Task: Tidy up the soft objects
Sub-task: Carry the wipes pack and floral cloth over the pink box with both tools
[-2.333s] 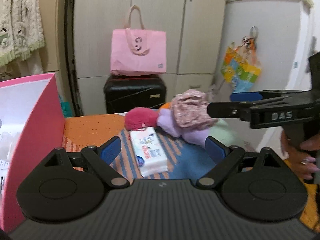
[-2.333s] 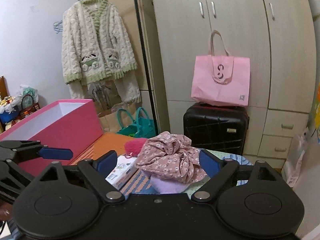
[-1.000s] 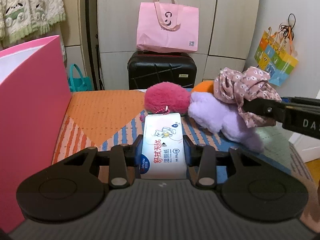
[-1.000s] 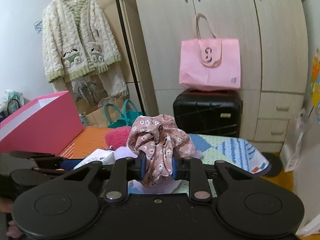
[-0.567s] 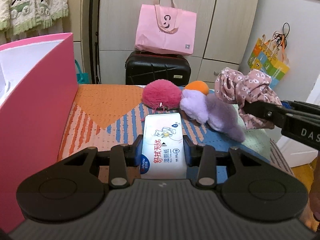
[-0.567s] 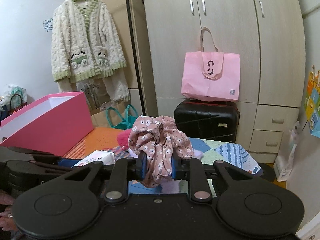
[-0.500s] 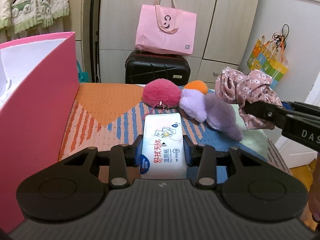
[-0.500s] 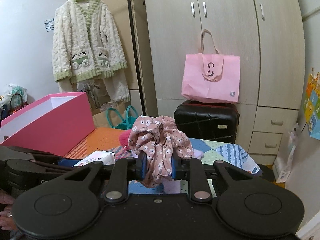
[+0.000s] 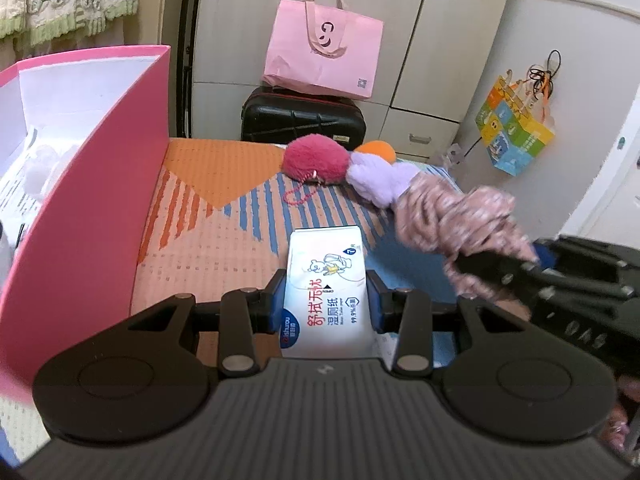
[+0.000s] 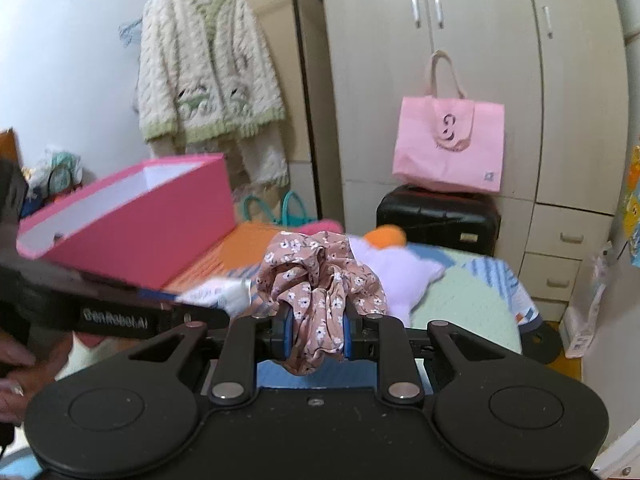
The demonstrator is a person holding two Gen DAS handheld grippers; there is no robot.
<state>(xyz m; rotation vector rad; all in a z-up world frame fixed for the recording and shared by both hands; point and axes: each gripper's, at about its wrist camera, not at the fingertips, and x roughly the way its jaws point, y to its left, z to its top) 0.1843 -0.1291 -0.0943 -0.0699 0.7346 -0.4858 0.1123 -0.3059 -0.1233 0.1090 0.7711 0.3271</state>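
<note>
My left gripper (image 9: 326, 304) is clamped on the white wet-wipes pack (image 9: 326, 284), held above the patterned mat (image 9: 224, 216) just right of the pink box (image 9: 92, 200) wall. My right gripper (image 10: 316, 330) pinches the floral scrunchie (image 10: 320, 280), close beside the left. The red pompom (image 9: 316, 158), lilac plush (image 9: 378, 178) and orange ball (image 9: 378, 149) crowd the mat's far edge, with bare mat between them and the box.

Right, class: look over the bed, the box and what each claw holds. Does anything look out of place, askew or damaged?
Nothing looks damaged or spilled. The left claw is shut on a wipes pack, the right claw on a floral scrunchie. Only the wipes pack seems odd: a printed packet, not plush like the pompom and purple toy.
</note>
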